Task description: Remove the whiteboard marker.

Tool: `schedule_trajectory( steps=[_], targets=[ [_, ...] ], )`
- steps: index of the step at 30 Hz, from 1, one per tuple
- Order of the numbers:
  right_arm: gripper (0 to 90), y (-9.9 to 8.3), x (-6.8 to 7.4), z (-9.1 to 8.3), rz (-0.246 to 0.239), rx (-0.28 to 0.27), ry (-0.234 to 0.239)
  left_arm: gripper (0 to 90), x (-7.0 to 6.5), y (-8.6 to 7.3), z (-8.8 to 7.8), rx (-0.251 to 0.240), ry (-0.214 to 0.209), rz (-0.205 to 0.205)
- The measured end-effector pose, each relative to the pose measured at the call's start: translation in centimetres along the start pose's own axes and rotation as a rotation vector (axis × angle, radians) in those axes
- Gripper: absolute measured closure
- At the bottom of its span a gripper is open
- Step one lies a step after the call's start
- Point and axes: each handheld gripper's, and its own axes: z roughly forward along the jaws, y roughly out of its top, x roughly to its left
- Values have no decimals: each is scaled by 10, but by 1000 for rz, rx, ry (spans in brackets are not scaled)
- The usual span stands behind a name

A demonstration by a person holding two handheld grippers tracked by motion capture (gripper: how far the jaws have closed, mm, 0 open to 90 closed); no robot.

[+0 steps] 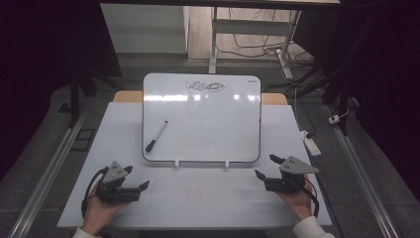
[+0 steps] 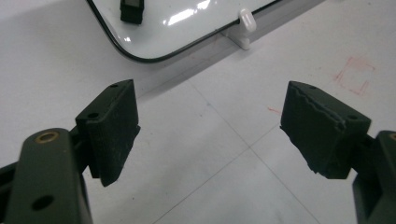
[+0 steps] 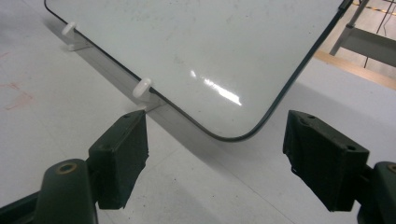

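Note:
A white board (image 1: 208, 124) with a black rim leans tilted on two small white pegs (image 1: 176, 162) at the middle of the table. Black scribbles (image 1: 205, 87) mark its top edge. A black-and-white marker (image 1: 156, 136) lies on its lower left part, cap end (image 2: 131, 10) toward me. My left gripper (image 1: 136, 178) rests open on the table, front left of the board (image 2: 177, 23). My right gripper (image 1: 266, 166) sits open at the board's lower right corner (image 3: 233, 133). Nothing is between either pair of jaws.
The white table top (image 1: 198, 198) carries a faint red square mark (image 2: 355, 74) in front of the board. A white power strip (image 1: 311, 142) lies off the right edge. Desk legs and cables (image 1: 257, 47) stand behind the table.

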Motion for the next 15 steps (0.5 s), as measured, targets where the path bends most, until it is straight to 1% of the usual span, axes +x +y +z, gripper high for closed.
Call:
schedule_trajectory(
  steps=[5, 9, 12, 13, 14, 15],
  targets=[
    [223, -5, 2, -1, -3, 5, 18, 207, -3, 3, 1, 7, 5, -4],
    [224, -5, 3, -2, 0, 3, 27, 221, -7, 8, -4, 1, 28, 15],
    [228, -4, 2, -3, 6, -8, 29, 233, -6, 19, -7, -12, 52, 32],
    [229, -4, 2, -4, 10, -10, 29, 236, -6, 19, -7, -12, 52, 32],
    [231, -3, 2, -4, 13, -12, 28, 237, -5, 29, -7, -14, 64, 40],
    [232, -3, 2, -4, 15, -14, 27, 237, -4, 34, -6, -19, 65, 42]
  ],
)
